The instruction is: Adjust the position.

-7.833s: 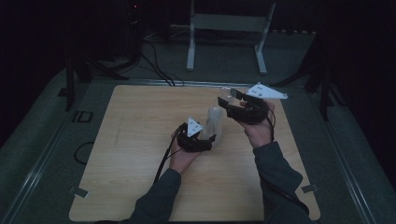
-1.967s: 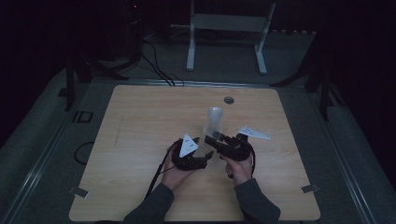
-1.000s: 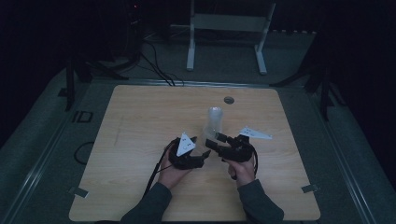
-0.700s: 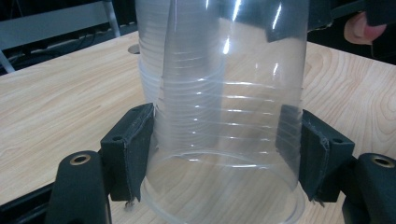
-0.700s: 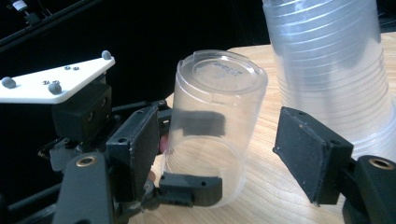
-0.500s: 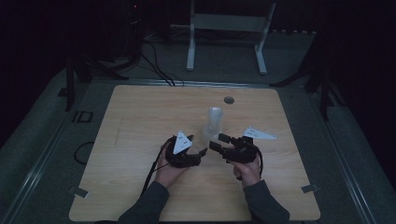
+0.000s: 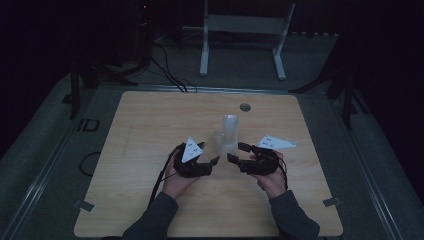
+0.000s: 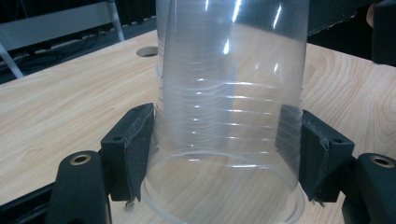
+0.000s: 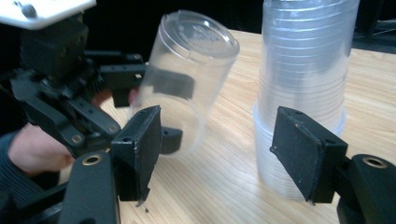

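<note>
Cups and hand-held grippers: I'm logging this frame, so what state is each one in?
Single cup: upside down, tilted, held off the table.
Cup stack: upside down, upright, standing on the table.
Left hand-held gripper: shut on the single cup.
Right hand-held gripper: open, beside the cup stack, not gripping it.
</note>
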{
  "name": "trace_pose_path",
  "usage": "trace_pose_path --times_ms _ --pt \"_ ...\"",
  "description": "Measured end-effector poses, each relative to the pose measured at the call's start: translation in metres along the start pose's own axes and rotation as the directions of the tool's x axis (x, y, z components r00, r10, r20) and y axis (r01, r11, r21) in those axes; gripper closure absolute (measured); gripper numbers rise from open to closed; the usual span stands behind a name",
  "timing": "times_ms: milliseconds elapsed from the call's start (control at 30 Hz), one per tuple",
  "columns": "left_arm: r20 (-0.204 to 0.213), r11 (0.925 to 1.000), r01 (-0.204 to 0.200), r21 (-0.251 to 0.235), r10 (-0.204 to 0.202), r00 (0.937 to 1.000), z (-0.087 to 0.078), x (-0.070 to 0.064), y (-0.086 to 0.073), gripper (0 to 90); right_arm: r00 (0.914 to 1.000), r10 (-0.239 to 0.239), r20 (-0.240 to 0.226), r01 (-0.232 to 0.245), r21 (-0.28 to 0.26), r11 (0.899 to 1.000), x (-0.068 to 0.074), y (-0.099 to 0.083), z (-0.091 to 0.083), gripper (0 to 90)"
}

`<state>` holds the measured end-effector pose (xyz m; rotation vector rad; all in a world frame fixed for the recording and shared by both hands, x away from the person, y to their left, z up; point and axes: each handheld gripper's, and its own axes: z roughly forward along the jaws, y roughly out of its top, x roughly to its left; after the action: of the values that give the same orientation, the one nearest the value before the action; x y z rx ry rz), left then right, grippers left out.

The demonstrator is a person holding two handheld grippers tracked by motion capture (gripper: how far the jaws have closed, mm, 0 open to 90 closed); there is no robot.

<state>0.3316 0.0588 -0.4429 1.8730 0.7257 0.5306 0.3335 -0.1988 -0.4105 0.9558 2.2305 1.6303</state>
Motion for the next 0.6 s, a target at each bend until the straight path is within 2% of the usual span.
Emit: trace_pose_path --times_ms 33,233,300,400,600 --pt "0.000 1.0000 -0.006 0.001 0.006 1.0000 -0.0009 0.0005 0.0007 29.2 0.9997 -0.022 0.013 0.022 0.015 1.000 -0.0001 0.0012 -0.0013 33.1" --pt "0.005 0.9998 -0.019 0.005 0.019 0.9998 -0.0041 0.0027 0.0023 29.2 0.9970 -0.069 0.037 0.067 0.050 0.996 -0.0011 0.0023 -0.0042 33.2" --pt "0.013 0.9997 -0.023 0.008 0.023 0.9997 -0.0046 0.0033 0.0023 29.3 0.9930 -0.107 0.050 0.103 0.078 0.992 -0.0007 0.0027 -0.0049 33.1" --pt "0.017 0.9996 -0.026 0.011 0.026 0.9995 -0.0054 0.0039 0.0025 29.4 0.9897 -0.132 0.054 0.127 0.094 0.987 -0.0004 0.0040 -0.0055 33.0" --pt "0.020 0.9986 -0.050 0.015 0.050 0.9985 -0.0076 0.0048 0.0039 29.5 0.9868 -0.151 0.059 0.144 0.100 0.984 -0.0006 0.0077 -0.0069 33.1"
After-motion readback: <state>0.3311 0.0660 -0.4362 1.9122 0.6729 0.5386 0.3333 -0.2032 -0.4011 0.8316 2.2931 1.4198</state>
